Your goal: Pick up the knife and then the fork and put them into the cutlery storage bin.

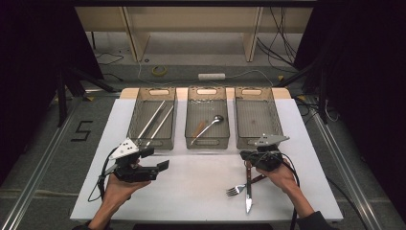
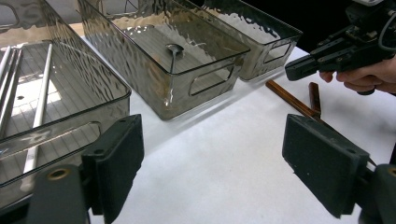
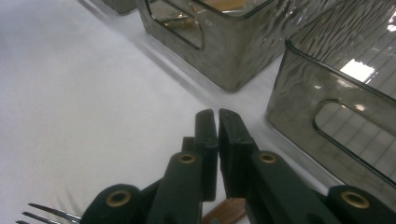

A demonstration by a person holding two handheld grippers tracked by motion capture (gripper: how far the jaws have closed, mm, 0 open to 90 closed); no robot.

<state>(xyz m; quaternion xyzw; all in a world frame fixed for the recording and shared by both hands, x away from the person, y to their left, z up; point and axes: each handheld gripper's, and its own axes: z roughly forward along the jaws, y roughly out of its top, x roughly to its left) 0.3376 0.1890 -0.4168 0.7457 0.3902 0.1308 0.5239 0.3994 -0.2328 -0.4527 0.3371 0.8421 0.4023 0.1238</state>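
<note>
**Mia:** Where is the knife?

**Ben:** It lies on the white table, at the near right. Its blade points back at the person. Its wooden handle points away, toward the bins.

**Mia:** And the fork?

**Ben:** Right beside it. The prongs stick out to the left and its handle slants off to the right. It looks like it crosses the knife.

**Mia:** Which gripper is closer?

**Ben:** The right gripper, by a lot. It sits just over the handle ends. In the right gripper view a bit of wooden handle peeks out under its jaws.

**Mia:** Is it holding the handle?

**Ben:** I don't think so. The jaws are pressed almost together and I see nothing between the pads. The handle is below them, not in them.

**Mia:** So what has to happen?

**Ben:** I think it must open up and dip down, with one jaw on each side of the handle.

**Mia:** What about the left gripper?

**Ben:** It is well apart, over on the left. Its jaws are wide apart and hold nothing.

**Mia:** Where might the knife go?

**Ben:** Maybe the right bin. It is just past the right gripper, and I see nothing in it.
</note>
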